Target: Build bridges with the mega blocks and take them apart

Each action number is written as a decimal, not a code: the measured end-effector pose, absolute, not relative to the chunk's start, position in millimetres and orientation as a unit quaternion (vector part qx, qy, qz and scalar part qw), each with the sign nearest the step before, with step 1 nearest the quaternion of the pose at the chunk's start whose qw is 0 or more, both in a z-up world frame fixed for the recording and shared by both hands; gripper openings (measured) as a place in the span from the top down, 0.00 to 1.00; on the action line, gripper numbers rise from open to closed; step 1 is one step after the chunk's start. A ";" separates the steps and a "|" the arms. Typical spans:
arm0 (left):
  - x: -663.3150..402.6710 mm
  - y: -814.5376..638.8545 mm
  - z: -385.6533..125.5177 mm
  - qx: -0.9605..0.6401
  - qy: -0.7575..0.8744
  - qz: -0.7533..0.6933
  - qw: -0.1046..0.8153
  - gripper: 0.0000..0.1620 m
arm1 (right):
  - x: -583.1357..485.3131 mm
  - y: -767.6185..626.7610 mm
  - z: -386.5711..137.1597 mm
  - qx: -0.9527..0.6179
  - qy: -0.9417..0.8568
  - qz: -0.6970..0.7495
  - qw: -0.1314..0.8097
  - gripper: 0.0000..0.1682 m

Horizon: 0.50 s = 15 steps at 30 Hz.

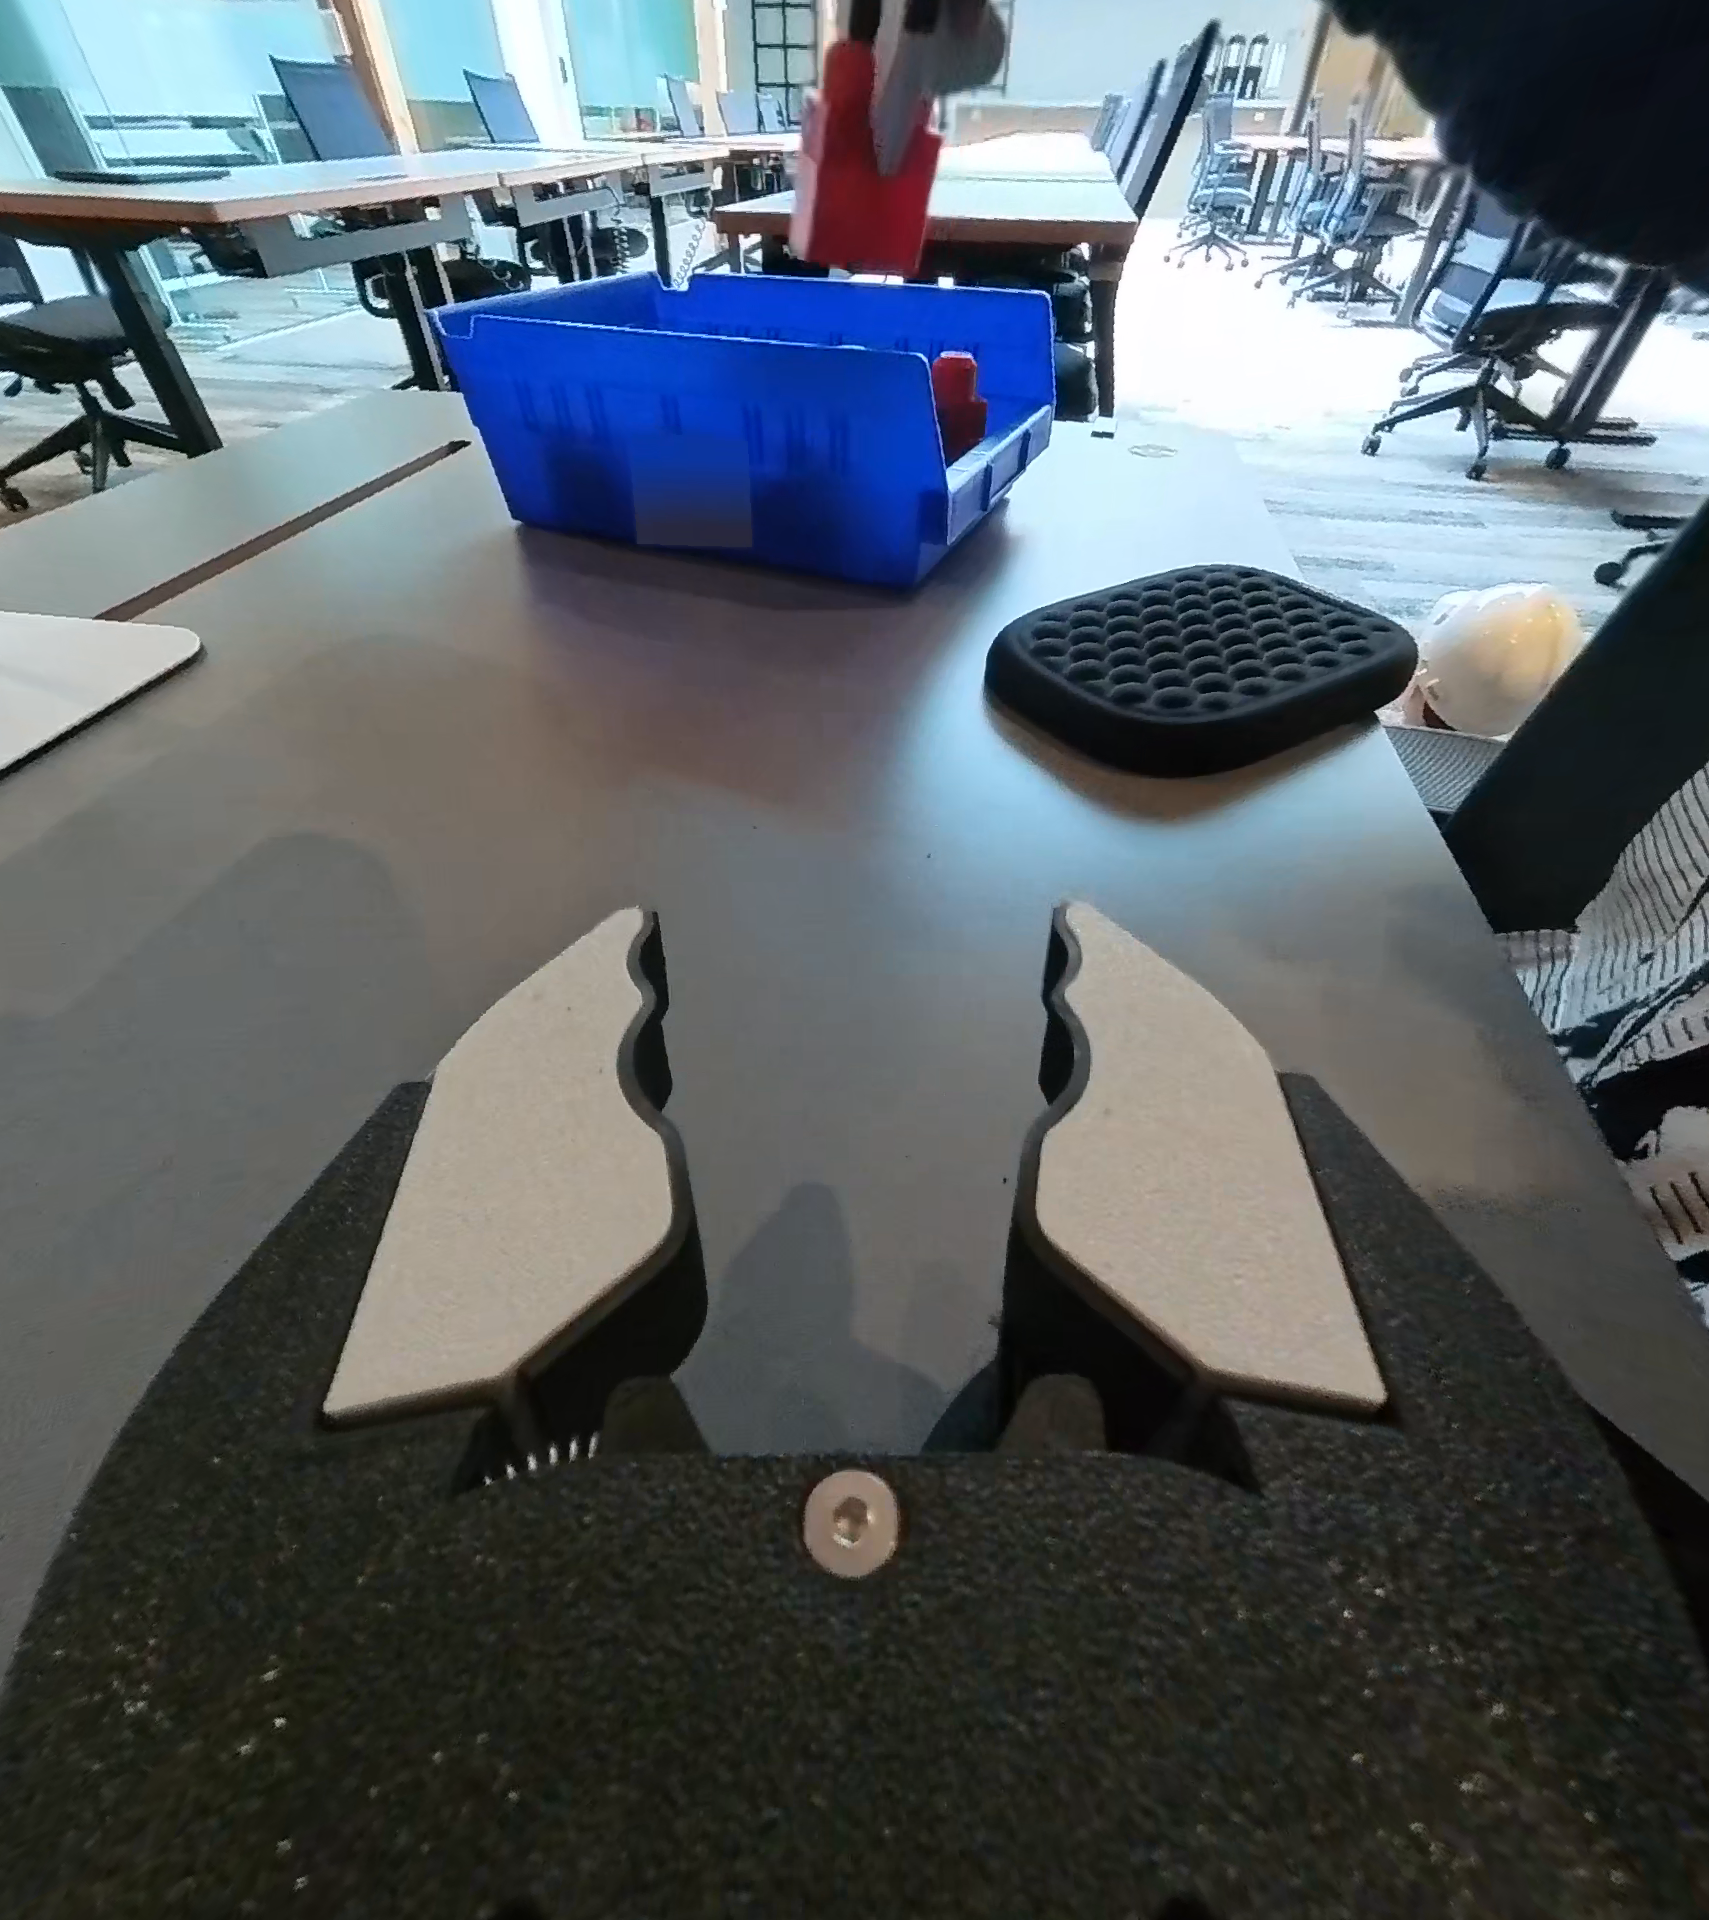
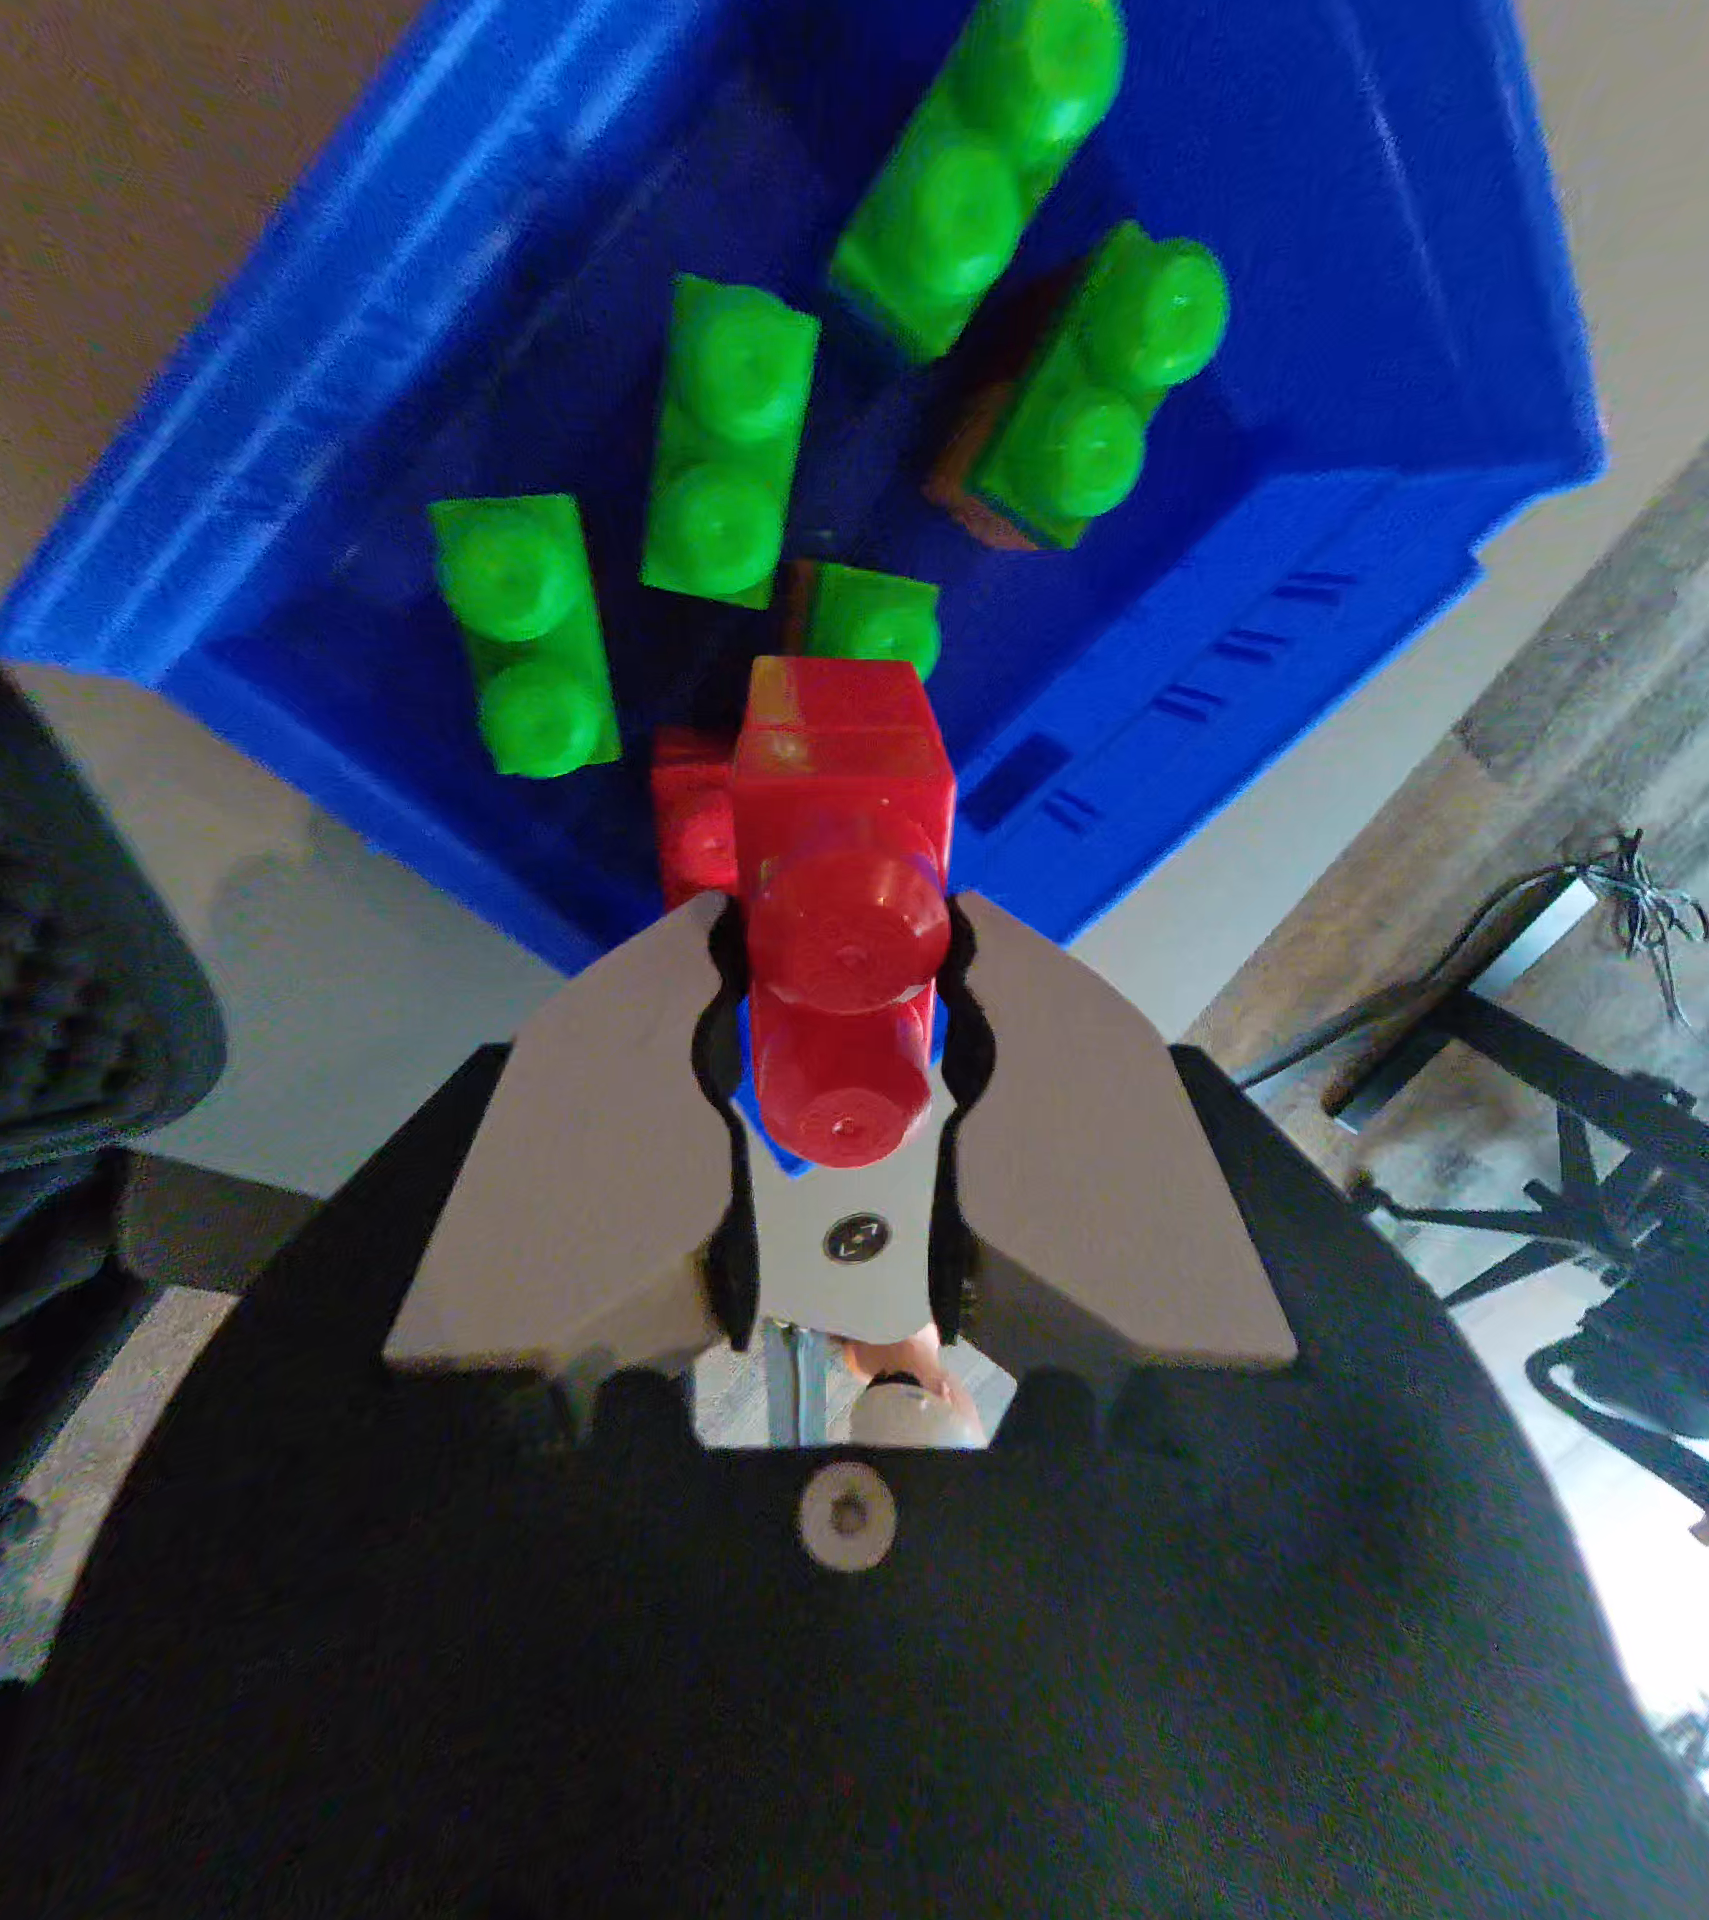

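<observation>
Gripping a red block (image 2: 845, 831) above the blue bin (image 2: 393, 343), the right gripper (image 2: 839, 925) hovers; left gripper (image 1: 852, 935) gapes empty.

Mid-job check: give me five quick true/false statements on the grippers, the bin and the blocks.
1. The right gripper holds a red block. True.
2. The left gripper grips a green block. False: it is open and empty above the table.
3. Green blocks lie in the blue bin. True.
4. The red block sits on the black mat. False: it is held in the air above the bin.
5. The bin is upside down. False: it stands upright, open side up.
</observation>
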State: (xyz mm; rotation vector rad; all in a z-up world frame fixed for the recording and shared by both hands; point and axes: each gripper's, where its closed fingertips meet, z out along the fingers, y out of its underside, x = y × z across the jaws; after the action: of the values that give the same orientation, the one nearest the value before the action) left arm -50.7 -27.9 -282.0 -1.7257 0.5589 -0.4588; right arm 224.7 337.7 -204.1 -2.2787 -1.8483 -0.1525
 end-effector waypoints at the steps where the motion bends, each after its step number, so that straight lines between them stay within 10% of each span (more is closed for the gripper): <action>1: -50.2 -28.0 -282.4 -0.743 0.242 -0.197 0.592 0.57 | 225.5 346.9 -206.9 -0.778 -0.617 -0.058 0.101 0.79; 15: -46.5 -29.1 -285.6 -0.746 0.256 -0.195 0.583 0.57 | 226.3 410.0 -276.2 -0.831 -0.549 -0.074 0.057 0.79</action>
State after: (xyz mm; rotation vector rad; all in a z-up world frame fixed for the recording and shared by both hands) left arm -46.5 -29.1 -285.6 -1.7425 0.5974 -0.4541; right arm 226.3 410.0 -276.2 -2.5188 -1.6642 -0.2237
